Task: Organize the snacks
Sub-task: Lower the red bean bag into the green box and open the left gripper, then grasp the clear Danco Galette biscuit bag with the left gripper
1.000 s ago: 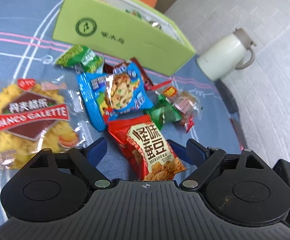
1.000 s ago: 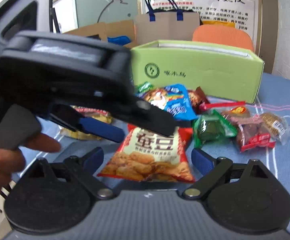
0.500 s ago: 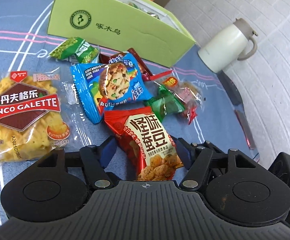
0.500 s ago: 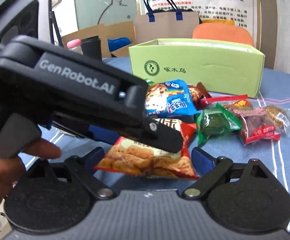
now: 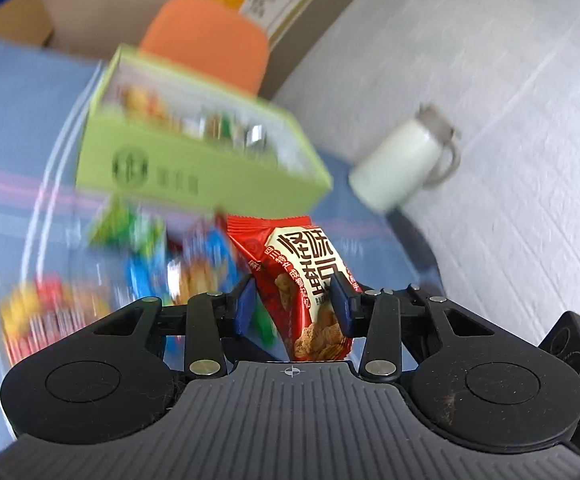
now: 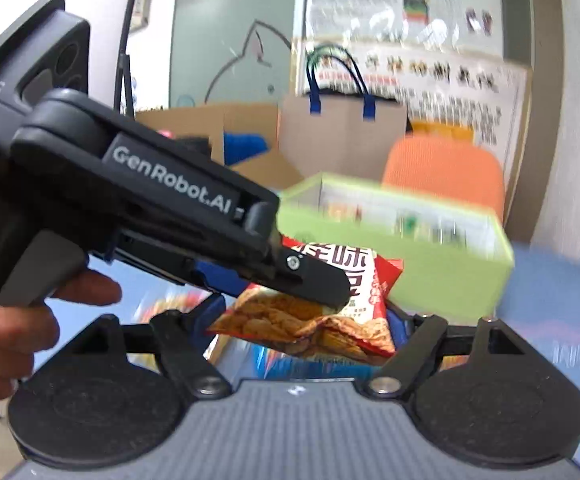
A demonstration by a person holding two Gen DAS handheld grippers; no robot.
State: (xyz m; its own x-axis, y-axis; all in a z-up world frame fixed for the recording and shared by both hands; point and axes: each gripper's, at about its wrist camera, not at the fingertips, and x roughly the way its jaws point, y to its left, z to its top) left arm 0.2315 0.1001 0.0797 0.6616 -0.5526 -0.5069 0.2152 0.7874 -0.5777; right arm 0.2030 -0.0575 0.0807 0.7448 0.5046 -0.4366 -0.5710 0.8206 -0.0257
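While the left gripper [image 5: 294, 307] pinches the red snack packet [image 5: 303, 280] between its blue pads, jaws closing on it, the packet hangs clear of the blue tablecloth [image 5: 14, 128], above the loose snacks, so the step in hand looks like carrying one packet to the green box [image 5: 210, 184]. The right gripper [image 6: 305, 322] is also closing, with the packet's lower end between its fingers, though I cannot tell whether they touch it. Next, the packet needs lifting over the box's near wall and releasing inside.
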